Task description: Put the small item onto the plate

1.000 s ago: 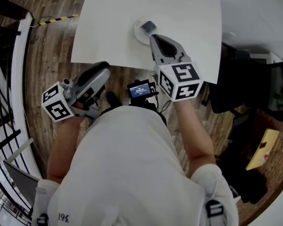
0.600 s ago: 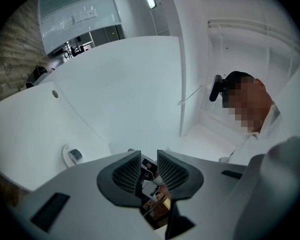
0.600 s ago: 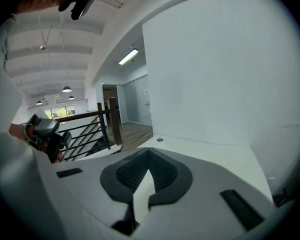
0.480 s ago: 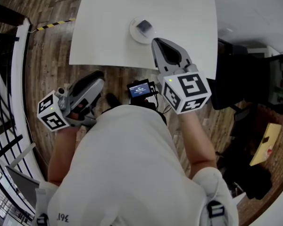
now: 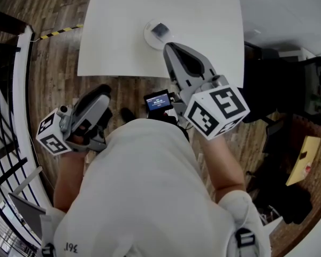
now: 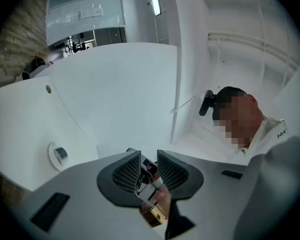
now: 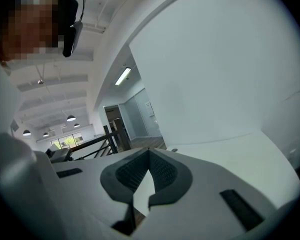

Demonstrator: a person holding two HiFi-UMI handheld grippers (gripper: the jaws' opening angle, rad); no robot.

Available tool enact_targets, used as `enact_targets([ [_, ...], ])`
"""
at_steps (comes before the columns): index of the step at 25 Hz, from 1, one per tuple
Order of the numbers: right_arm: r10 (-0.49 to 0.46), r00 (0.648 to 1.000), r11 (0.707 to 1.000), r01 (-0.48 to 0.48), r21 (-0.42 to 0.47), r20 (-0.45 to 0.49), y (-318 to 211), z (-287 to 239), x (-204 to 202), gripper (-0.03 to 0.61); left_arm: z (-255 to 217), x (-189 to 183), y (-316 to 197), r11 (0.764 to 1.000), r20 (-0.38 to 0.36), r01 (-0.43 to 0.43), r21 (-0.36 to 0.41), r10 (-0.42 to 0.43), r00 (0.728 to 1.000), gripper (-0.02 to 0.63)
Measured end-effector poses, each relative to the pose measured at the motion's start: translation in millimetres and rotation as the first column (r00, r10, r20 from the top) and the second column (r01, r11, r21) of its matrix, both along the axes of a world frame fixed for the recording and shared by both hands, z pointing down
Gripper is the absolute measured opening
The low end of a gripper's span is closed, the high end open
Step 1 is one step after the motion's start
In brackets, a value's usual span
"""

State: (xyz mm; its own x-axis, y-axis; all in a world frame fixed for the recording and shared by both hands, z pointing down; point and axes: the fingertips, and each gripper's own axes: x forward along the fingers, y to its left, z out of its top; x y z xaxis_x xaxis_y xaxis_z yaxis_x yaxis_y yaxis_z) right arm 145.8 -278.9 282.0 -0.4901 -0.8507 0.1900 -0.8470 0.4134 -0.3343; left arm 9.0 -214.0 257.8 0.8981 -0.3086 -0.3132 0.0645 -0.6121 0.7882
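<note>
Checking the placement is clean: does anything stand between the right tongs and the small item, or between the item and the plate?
Nothing visible does. The small item lies on the plate, on the white table. The shut right tongs are close beside it, with nothing between.

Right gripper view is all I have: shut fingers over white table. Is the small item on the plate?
Observer: Yes, the head view shows the small item lying on the plate near the table's front edge.
Operator: Where's my right gripper from it?
Observer: The right gripper shows its tip at the plate's near rim, on the person's side.
Operator: And the left?
Observer: The left gripper is off the table, over the wooden floor, fingers apart around nothing.
</note>
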Motion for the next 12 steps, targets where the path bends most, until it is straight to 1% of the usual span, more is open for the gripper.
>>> enact_targets([
  [4, -0.008, 0.996, 1.000, 0.007, 0.017, 0.085, 2.3, -19.4, -3.6, 0.000, -5.9, 1.4, 1.4, 1.000, -0.021, -0.005, 0.004, 0.005, 1.000, 0.103],
  [6, -0.013, 0.993, 1.000, 0.011, 0.023, 0.115, 1.3, -25.6, -6.2, 0.000, -4.7, 2.8, 2.1, 1.000, -0.028, -0.017, -0.007, 0.016, 0.999, 0.103],
  [9, -0.010, 0.992, 1.000, 0.008, 0.018, 0.123, -0.9, -25.5, -9.0, 0.000, -2.9, 5.6, 3.8, 0.999, -0.036, -0.040, -0.025, 0.039, 0.999, 0.103],
  [12, -0.011, 0.992, 1.000, 0.009, 0.012, 0.129, 0.3, -24.7, -9.9, 0.000, -4.4, 7.3, 4.2, 0.998, -0.037, -0.052, -0.023, 0.051, 0.998, 0.103],
])
